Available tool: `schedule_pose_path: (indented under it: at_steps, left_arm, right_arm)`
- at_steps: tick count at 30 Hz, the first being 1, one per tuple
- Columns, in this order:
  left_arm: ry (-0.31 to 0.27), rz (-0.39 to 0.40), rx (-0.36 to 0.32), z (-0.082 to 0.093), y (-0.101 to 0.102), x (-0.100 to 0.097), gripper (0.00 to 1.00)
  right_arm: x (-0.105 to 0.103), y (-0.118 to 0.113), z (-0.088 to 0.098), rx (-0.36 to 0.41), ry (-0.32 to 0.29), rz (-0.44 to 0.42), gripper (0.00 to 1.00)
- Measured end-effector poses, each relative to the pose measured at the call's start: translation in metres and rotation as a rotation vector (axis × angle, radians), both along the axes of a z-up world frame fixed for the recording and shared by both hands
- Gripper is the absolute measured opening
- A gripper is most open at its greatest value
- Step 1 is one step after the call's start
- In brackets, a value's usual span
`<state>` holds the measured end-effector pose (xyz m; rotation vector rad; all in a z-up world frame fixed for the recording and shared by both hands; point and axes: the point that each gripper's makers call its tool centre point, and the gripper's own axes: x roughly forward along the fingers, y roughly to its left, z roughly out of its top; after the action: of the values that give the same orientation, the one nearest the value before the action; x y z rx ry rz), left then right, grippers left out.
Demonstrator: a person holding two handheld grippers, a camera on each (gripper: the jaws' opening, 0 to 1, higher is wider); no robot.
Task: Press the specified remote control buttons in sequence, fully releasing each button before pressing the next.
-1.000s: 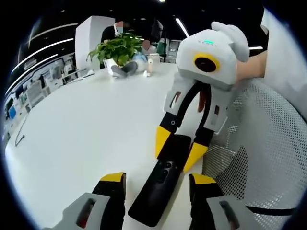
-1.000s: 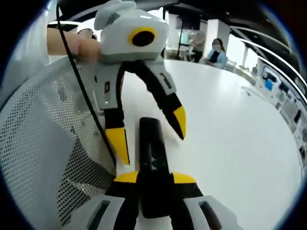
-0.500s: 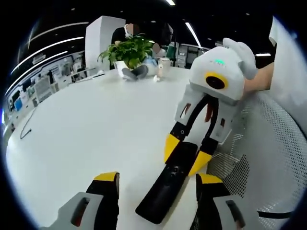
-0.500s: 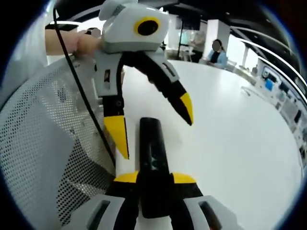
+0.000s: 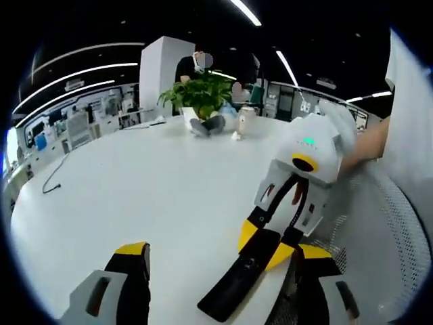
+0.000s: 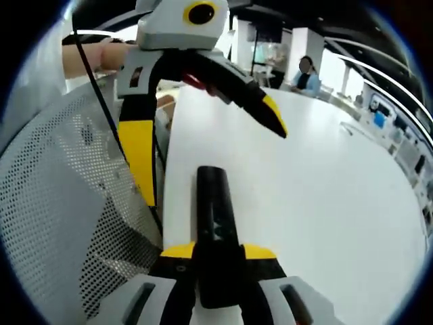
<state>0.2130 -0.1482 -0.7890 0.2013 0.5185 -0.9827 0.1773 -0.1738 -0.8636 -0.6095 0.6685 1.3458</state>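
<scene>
A long black remote [image 6: 214, 215] lies flat on the white table [image 6: 325, 203], its near end between the yellow tips of my right gripper [image 6: 218, 252], which is shut on it. My left gripper [image 6: 206, 139] hangs above the remote's far end, open wide and clear of it. In the left gripper view, the left gripper [image 5: 223, 252] has its jaws spread, with the remote [image 5: 238, 286] lying low between them. The right gripper [image 5: 265, 245] clamps the remote's far end there, and a hand holds its white body.
A white mesh chair back [image 6: 61, 203] stands against the table edge beside the remote, also the mesh chair [image 5: 389, 223]. A potted plant [image 5: 203, 95], a cup [image 5: 247, 119] and a thin cable [image 5: 53, 181] sit far off. A person [image 6: 306, 73] sits at the far side.
My left gripper has lifted up and drawn back from the remote, its jaws now well above it. The right gripper and the remote have stayed put.
</scene>
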Motion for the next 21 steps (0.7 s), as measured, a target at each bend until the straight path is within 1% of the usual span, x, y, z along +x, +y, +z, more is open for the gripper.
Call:
schedule_pose_path:
  at_steps: [3,9,11,13,14,16,20,21]
  left_arm:
    - [-0.032,0.033,-0.025,0.009,0.003,0.003,1.00]
    - [-0.055,0.085,-0.053,0.020,0.009,0.005,1.00]
    - [-0.049,0.110,-0.049,0.019,0.012,0.006,1.00]
    - [-0.068,0.135,-0.056,0.023,0.016,0.008,1.00]
    - [-0.086,0.154,-0.074,0.027,0.017,0.011,1.00]
    - [-0.105,0.175,-0.086,0.032,0.019,0.012,1.00]
    - [-0.147,0.202,-0.066,0.038,0.027,0.012,1.00]
    - [-0.150,0.203,-0.058,0.040,0.028,0.012,0.99]
  right_arm:
    - [0.000,0.000,0.000,0.001,0.000,-0.001,0.21]
    - [0.000,0.000,0.000,0.001,0.000,-0.002,0.21]
    - [0.000,0.000,0.000,0.001,0.000,-0.001,0.21]
    - [0.000,0.000,0.000,0.002,0.001,-0.002,0.21]
    - [0.000,0.000,0.000,0.003,0.001,-0.002,0.21]
    - [0.000,0.000,0.000,0.006,0.004,-0.005,0.21]
    - [0.001,0.000,-0.001,0.007,0.003,-0.008,0.21]
    - [0.001,0.000,-0.001,0.008,0.003,-0.007,0.21]
